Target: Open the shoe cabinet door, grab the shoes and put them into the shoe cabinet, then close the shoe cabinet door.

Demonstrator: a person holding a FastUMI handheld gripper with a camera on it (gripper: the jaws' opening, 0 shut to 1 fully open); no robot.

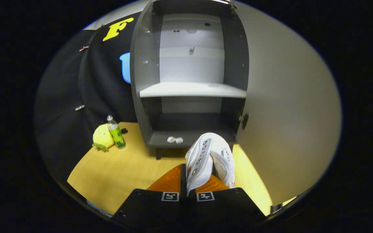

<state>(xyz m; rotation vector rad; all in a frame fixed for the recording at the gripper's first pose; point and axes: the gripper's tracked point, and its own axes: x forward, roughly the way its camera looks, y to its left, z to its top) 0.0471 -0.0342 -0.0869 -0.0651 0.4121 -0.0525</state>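
Your fingers [188, 179] are clamped on the white shoes [209, 158] — the open shoe cabinet [189, 90] stands at twelve o'clock, door [287, 113] at two.

Recording booth: black cloth wall [66, 106] behind shoe cabinet [189, 90]

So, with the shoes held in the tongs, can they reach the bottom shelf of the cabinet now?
Probably yes. The tongs are shut on the white shoes, the cabinet door stands wide open, and the bottom shelf lies just ahead. Only two small white things sit near its front edge.
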